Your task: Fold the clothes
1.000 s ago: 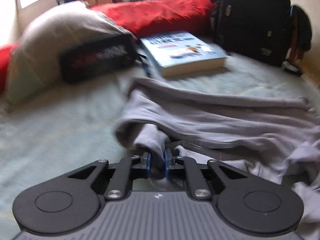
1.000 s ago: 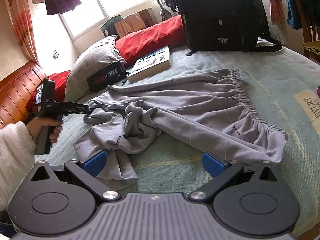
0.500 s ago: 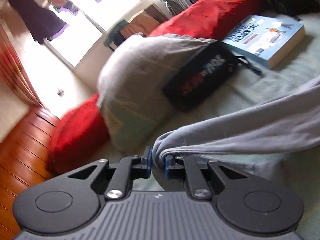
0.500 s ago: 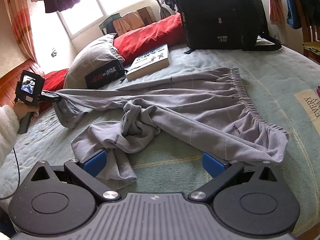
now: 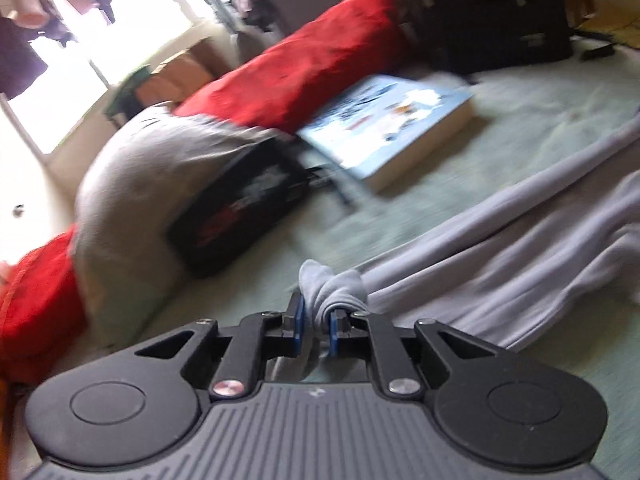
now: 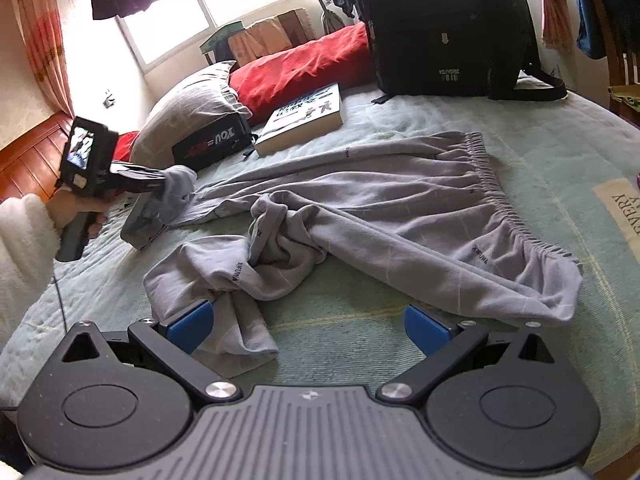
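Observation:
Grey sweatpants [image 6: 400,208] lie on the pale green bed, waistband at the right, one leg crumpled in the middle [image 6: 260,264]. My left gripper [image 5: 316,326] is shut on the cuff of the other leg [image 5: 332,288] and holds it stretched out to the left, a little above the bed; it also shows in the right wrist view [image 6: 160,182]. My right gripper [image 6: 308,326] is open and empty, low over the bed's near side, its left finger beside the crumpled leg's end [image 6: 236,336].
A book [image 6: 304,120], a black pouch [image 6: 212,144], a grey pillow [image 6: 188,108] and a red pillow [image 6: 304,68] lie at the back. A black backpack [image 6: 444,28] stands at the back right. A wooden headboard [image 6: 28,152] is at the left.
My left gripper has pulled the trouser leg out to the left, straightened it, then swung back toward the pouch and book. My right gripper has stayed still and open.

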Available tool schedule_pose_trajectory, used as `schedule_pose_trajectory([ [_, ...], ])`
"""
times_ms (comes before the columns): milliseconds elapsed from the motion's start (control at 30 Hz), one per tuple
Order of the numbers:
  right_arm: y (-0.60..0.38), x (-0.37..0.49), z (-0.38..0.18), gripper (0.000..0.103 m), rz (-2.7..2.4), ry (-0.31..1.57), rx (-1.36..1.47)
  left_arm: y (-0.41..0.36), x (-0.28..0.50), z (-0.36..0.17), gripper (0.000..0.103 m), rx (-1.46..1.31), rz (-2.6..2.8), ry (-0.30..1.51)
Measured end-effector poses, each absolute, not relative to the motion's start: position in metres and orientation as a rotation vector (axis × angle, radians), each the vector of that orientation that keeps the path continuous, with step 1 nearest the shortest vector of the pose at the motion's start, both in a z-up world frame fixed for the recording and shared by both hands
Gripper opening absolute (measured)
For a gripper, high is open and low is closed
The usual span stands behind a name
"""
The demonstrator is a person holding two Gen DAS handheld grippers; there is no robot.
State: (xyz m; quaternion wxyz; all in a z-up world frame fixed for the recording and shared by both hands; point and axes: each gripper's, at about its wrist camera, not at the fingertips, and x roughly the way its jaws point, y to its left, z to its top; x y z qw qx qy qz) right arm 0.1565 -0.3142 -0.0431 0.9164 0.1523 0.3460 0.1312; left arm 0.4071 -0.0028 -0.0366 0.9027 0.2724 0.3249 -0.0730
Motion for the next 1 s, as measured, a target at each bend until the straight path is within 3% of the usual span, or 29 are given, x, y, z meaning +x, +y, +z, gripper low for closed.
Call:
schedule_pose_trajectory([
  [100, -0.318, 0.156, -0.044, 0.103, 0.262, 0.714, 0.324, -0.020, 0.407, -0.038, 0.021, 0.531, -0.246, 0.708],
  [267, -0.323, 0.155, -0.044, 0.103, 0.263, 0.710, 0.332, -0.015, 0.400, -0.040, 0.024, 0.536, -0.266, 0.729],
  [433, -0.322, 0.154, -0.043, 0.103, 0.281, 0.702, 0.335, 0.024, 0.380, -0.033, 0.044, 0.465, -0.245, 0.762],
  [767, -0.303, 0.157, -0.041, 0.103, 0.318, 0.719, 0.307, 0.096, 0.341, -0.070, 0.046, 0.294, -0.149, 0.807],
  [1000, -0.295, 0.162, -0.041, 0.103, 0.311, 0.736, 0.267, 0.103, 0.335, -0.073, 0.046, 0.245, -0.069, 0.676],
])
